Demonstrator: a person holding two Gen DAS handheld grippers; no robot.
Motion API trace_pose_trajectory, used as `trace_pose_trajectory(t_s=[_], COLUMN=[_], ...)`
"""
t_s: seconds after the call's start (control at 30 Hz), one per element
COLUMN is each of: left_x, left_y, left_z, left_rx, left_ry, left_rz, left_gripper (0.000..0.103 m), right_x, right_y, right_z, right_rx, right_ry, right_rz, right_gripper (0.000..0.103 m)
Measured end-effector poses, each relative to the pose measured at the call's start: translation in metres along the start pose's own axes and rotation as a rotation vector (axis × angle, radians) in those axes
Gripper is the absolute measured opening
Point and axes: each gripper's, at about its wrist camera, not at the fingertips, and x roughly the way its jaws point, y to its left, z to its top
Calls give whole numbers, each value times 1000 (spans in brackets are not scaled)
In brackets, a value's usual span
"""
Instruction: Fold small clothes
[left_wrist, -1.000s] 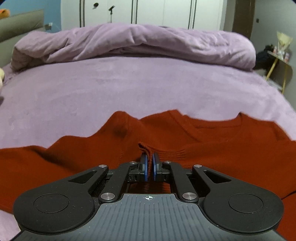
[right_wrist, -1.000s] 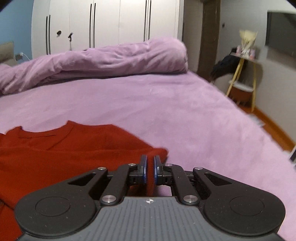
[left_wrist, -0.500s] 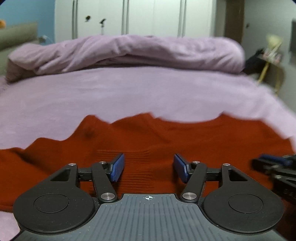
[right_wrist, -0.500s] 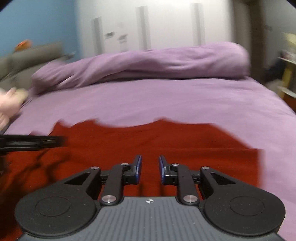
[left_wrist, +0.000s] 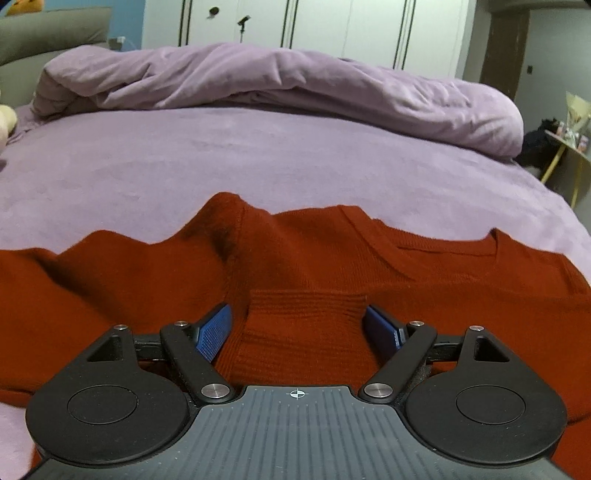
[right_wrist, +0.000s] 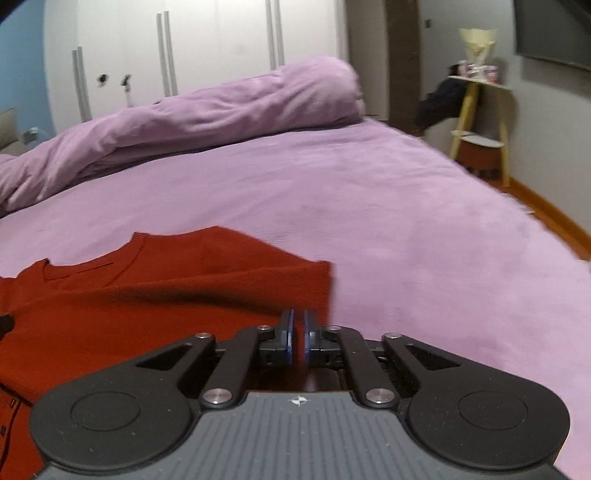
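Left wrist view: the left tool (left_wrist: 298, 326) is opening, pads clear of the ribbed cuff between them. The red sweater (left_wrist: 369, 266) lies across the lower frame on the purple bed (left_wrist: 258, 158). Farther up, a bunched duvet (left_wrist: 295, 77), then white wardrobes (left_wrist: 314, 22). The right tool (right_wrist: 297, 336) stands nearly closed over the sweater's edge; whether it grips is unclear.

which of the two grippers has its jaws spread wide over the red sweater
The left gripper: its blue pads are far apart and opening over the ribbed cuff of the red sweater. The right gripper pads are nearly together.
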Motion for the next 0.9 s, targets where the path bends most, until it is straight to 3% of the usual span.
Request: trace_pose_trajectory(t_s=[0.13, 0.3, 0.37, 0.47, 0.53, 0.7, 0.9], left_x=[-22, -48, -52, -48, -45, -37, -26], left_y=[2, 5, 7, 10, 9, 10, 13], left_z=[-5, -11, -12, -12, -12, -11, -9], left_rx=[3, 1, -5, -12, -12, 28, 47], left_ry=[6, 6, 17, 48, 67, 66, 74], left_rz=[-9, -14, -21, -18, -9, 36, 54], left_gripper=[84, 83, 83, 83, 83, 86, 90], right_x=[-41, -49, -50, -34, -26, -23, -28], right_y=[-23, -28, -30, -18, -13, -1, 25], right_z=[-22, -30, -32, -31, -33, -31, -44], right_rx=[248, 358, 428, 377, 328, 200, -28], right_ry=[85, 150, 154, 179, 191, 142, 78], right_rz=[224, 234, 294, 289, 235, 137, 48], right_gripper=[26, 29, 29, 29, 16, 5, 6])
